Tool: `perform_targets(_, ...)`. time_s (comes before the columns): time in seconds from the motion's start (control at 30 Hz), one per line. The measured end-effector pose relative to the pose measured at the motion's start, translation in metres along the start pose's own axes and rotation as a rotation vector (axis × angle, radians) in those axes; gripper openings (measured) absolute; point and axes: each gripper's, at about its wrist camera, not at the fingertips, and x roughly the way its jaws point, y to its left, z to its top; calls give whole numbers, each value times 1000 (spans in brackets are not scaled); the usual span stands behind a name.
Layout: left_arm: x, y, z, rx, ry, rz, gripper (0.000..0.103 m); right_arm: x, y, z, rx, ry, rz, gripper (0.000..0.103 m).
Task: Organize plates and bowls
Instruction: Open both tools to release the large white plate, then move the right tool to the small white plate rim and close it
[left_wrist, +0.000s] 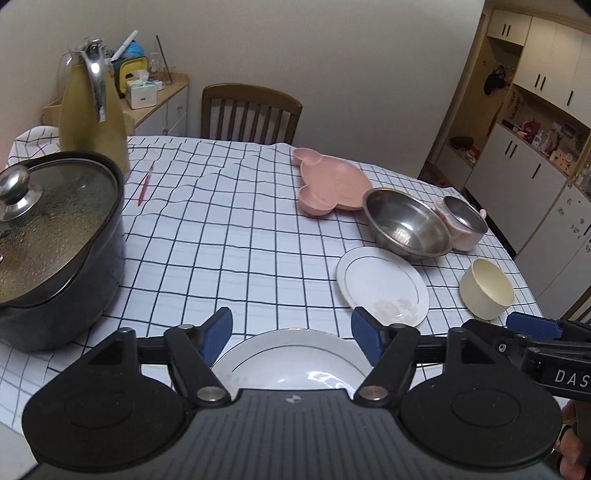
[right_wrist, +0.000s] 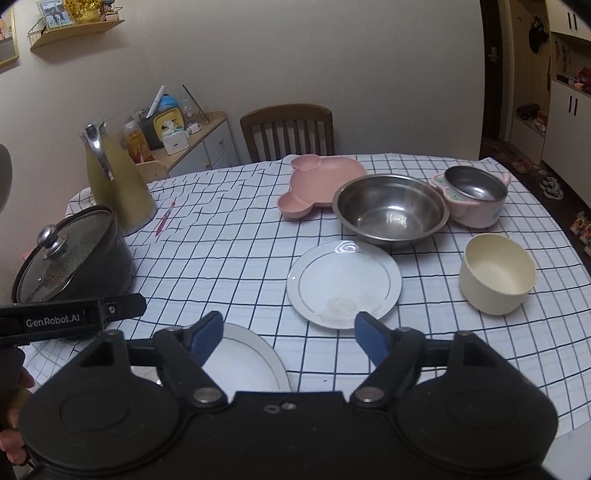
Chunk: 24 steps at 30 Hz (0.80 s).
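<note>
Here, left gripper jaws apart, near plate

A home dining room: a checked cloth covers the tabletop, a wooden chair behind it, cupboards along the wall.

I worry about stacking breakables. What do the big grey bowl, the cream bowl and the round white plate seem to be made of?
Big grey bowl: stainless steel, shiny with reflections. Cream bowl: matte and thick-walled, probably plastic or melamine. Round white plate: glossy with a thin grey rim line, likely ceramic.
</note>
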Motion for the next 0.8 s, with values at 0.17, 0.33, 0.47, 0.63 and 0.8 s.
perform_targets(0.17,13,-12,9,24,3,-27,79,0,-10,4,-10,-34,-34,103)
perform_targets(0.33,40,-27,19,62,24,-11,79,17,-28,13,-21,-27,-79,103)
perform_targets(0.47,66,-39,28,78,45,8,79,37,-47,22,-3,-11,-104,103)
perform_targets(0.63,99,-54,39,96,73,32,79,64,-69,29,15,24,-112,103)
perform_targets(0.8,135,-60,47,80,123,43,79,91,-89,36,24,63,-116,103)
